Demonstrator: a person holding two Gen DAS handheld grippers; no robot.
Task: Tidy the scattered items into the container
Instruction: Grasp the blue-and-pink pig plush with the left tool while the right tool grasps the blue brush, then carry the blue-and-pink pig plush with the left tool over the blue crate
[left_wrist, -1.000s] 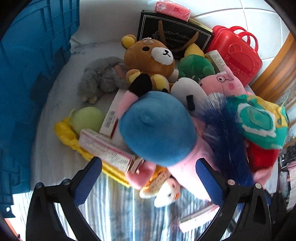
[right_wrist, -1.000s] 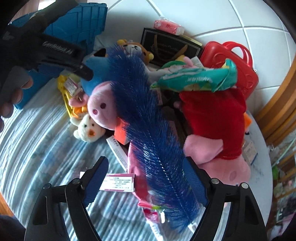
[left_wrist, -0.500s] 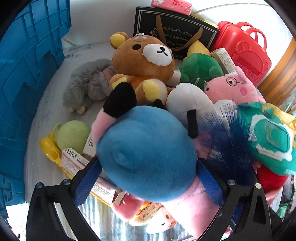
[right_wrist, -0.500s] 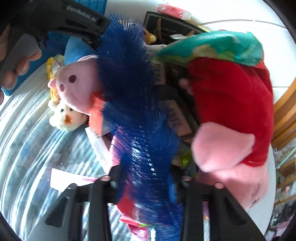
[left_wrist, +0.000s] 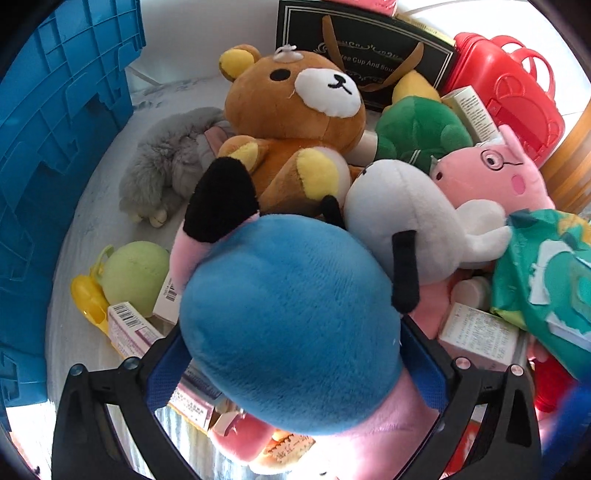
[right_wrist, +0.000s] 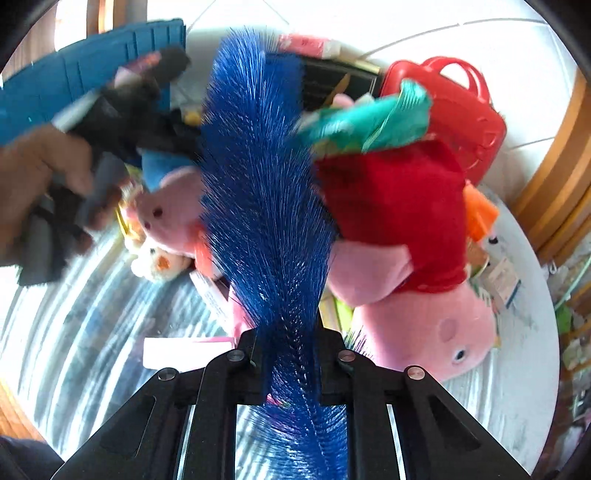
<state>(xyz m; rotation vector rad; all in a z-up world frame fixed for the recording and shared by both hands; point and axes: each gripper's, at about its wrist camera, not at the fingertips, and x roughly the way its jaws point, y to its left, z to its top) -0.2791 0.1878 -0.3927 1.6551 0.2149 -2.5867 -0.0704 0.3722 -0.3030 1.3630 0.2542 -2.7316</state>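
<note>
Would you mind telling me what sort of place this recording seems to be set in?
Probably a home, perhaps a child's play corner. Plush toys such as a brown bear and a pink pig are heaped on a cloth-covered table, beside a blue storage crate and a white tiled wall.

We see the crate (left_wrist: 55, 155) at the counter's (left_wrist: 92, 221) left edge. Right of it lies a furry toy (left_wrist: 166, 166), then the bear (left_wrist: 291, 122), propped before a box (left_wrist: 369, 48). The case (left_wrist: 509, 92) stands right of that box. Before the bear lies a plush (left_wrist: 288, 332) between the left tool's (left_wrist: 295, 373) 2 fingers. In the right view, the brush (right_wrist: 266, 206) runs forward from the right tool (right_wrist: 291, 365), with a pig (right_wrist: 413, 295) to its right.
</note>
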